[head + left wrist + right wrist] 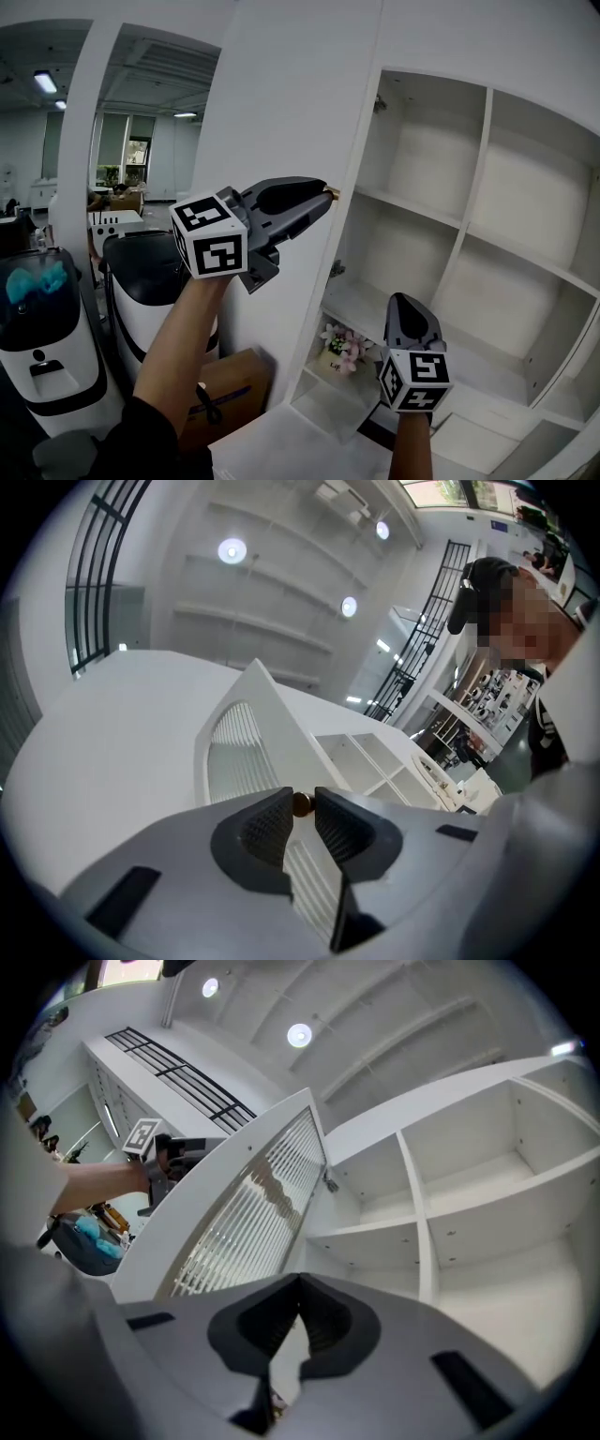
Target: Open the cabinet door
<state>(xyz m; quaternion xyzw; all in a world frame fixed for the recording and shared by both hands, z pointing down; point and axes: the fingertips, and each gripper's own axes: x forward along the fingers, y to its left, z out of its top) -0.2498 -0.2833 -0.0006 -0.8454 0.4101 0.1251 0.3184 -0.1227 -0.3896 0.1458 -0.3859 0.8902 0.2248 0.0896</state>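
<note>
Nearest us, the left hand-held gripper [321, 197] is raised, its jaws closed a little way onto the small brown knob [301, 803] at the free edge of the cabinet door [281, 103]. We judge it grips there because the knob gives the most leverage. The door stands swung well out from the cabinet [487, 122], baring its empty white shelves, so the task looks nearly done. The right hand-held gripper [403, 300] hangs low on the cabinet side of the door, jaws together and empty, apparently kept clear of the swing. Below the door's hinge edge sit potted flowers [339, 349] and a white worktop [281, 441]. Beyond the door's outer face lie a cardboard box [234, 384], white machines [42, 347] and a lit office.
</note>
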